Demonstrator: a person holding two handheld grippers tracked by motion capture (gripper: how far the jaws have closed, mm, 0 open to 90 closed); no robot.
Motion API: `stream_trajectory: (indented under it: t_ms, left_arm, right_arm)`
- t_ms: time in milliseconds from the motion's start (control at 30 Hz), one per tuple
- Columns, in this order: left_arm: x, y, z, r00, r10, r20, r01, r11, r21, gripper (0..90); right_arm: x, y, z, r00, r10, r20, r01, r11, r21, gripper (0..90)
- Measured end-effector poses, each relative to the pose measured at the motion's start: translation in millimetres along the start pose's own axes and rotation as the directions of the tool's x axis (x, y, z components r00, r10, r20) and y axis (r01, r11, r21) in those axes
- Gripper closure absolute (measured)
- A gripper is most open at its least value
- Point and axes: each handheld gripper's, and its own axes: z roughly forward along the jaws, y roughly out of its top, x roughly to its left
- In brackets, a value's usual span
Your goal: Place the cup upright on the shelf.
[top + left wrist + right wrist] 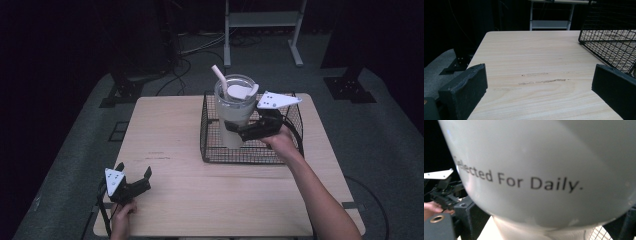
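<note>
keep right gripper [234,127] jaws clamped on tall cream tumbler with straw [234,112], upright inside black wire basket [210,150], moving slowly clear of mesh; left gripper [134,174] jaws open over light wooden desk [170,125].

On my right gripper view I read dark print on the side of the white, rounded plastic tumbler [544,165]: "...elected For Daily." The first letters are cut off at its curve. I can read nothing else.

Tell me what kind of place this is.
Probably a lab or recording studio, not a home: a lone wooden table on grey carpet amid dark surroundings, loose cables on the floor, and a metal equipment stand behind.
</note>
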Motion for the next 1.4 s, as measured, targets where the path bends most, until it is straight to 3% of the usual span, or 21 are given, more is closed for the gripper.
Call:
stream_trajectory:
  t_ms: [500, 800, 967, 1400]
  left_arm:
    - [-0.2, 0.1, 0.0, 1.0000, -0.002, 0.000, 0.002, 1.0000, 0.002, 0.0]
    - [0.1, 0.1, 0.0, 1.0000, -0.004, -0.001, 0.004, 1.0000, 0.002, 0.0]
    - [0.2, 0.1, -0.4, 1.0000, 0.001, 0.000, -0.001, 1.0000, 0.003, 0.0]
    - [0.7, 0.1, -0.4, 1.0000, -0.008, 0.005, 0.008, 1.0000, 0.000, 0.0]
  right_arm:
    - [-45.3, 2.2, 35.4, 0.9990, 0.036, 0.028, -0.036, 0.9991, 0.020, 7.9]
    - [-57.0, -0.9, 51.7, 0.9992, 0.039, 0.013, -0.039, 0.9988, 0.028, 8.0]
    - [-66.9, -9.8, 65.3, 0.9996, 0.028, 0.010, -0.028, 0.9987, 0.042, 7.9]
    - [-82.7, -32.1, 83.9, 0.9983, 0.057, -0.013, -0.056, 0.9957, 0.075, 7.9]
